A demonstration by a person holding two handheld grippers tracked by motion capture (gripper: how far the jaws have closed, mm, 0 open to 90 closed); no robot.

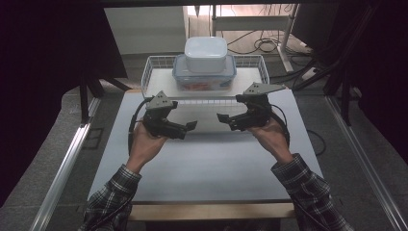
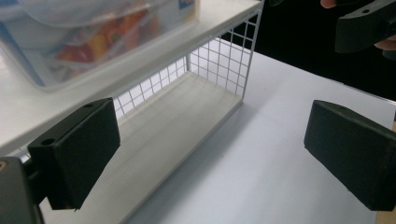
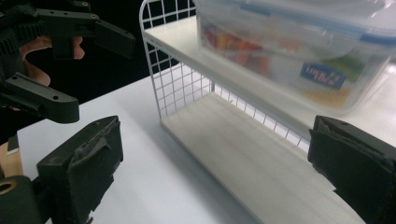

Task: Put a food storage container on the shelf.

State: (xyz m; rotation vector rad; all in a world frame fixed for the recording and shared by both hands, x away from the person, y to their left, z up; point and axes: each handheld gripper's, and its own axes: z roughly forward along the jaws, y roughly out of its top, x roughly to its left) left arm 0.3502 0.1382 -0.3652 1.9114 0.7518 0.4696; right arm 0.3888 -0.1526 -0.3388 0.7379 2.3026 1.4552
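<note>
The blue label (image 3: 322,75) on the clear container (image 3: 289,51) is too blurred to read.

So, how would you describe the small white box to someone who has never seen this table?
Look at the far edge of the white table, where a white wire shelf stands. On its top board sits a clear container with a blue-edged lid. The small white box rests on that lid: opaque, all white, and the highest thing there.

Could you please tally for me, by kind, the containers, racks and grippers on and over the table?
Clear lidded container with colourful contents: 1
White lidded container stacked on it: 1
White wire rack with two shelves: 1
Handheld grippers, left gripper and right gripper, both open: 2
Total: 5
</note>
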